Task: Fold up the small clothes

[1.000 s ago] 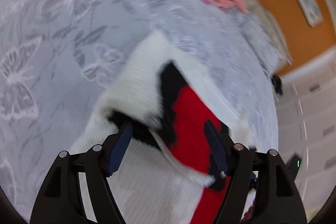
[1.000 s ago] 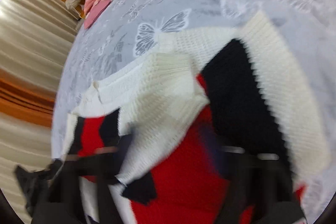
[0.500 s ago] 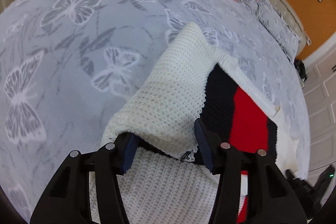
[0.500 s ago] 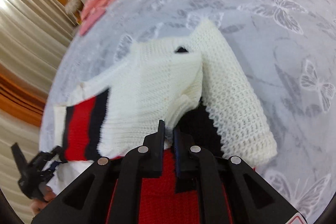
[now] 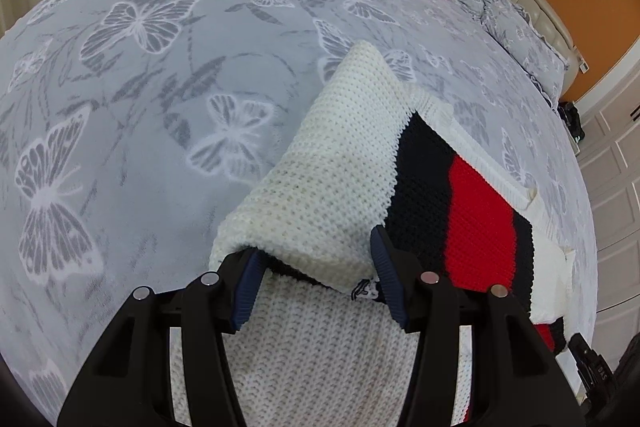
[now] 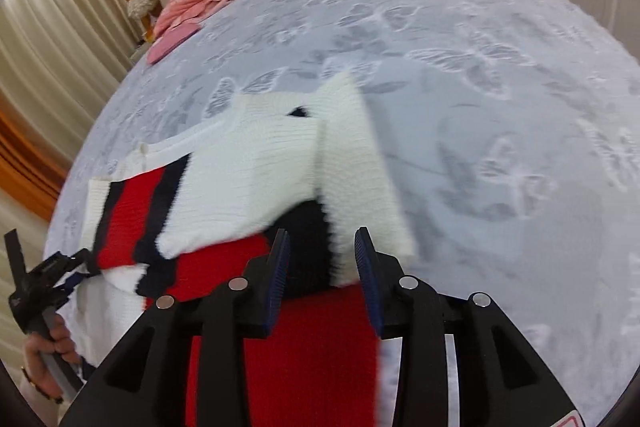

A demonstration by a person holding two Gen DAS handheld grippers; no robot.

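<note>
With both the left claw (image 5: pixel 316 279) and right claw (image 6: pixel 322 267) spread and gripping nothing, the sweater's (image 5: pixel 344 179) springy folded sleeves risked unrolling on the soft bed (image 5: pixel 140 107).

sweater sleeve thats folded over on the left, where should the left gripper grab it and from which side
Grip the white sleeve at its cuff end, the rolled edge nearest the left gripper. That edge lifts slightly off the sweater body, leaving a gap that a finger could probably slide under. Come in low from the near side, along the bedspread, one finger under and one over.
</note>
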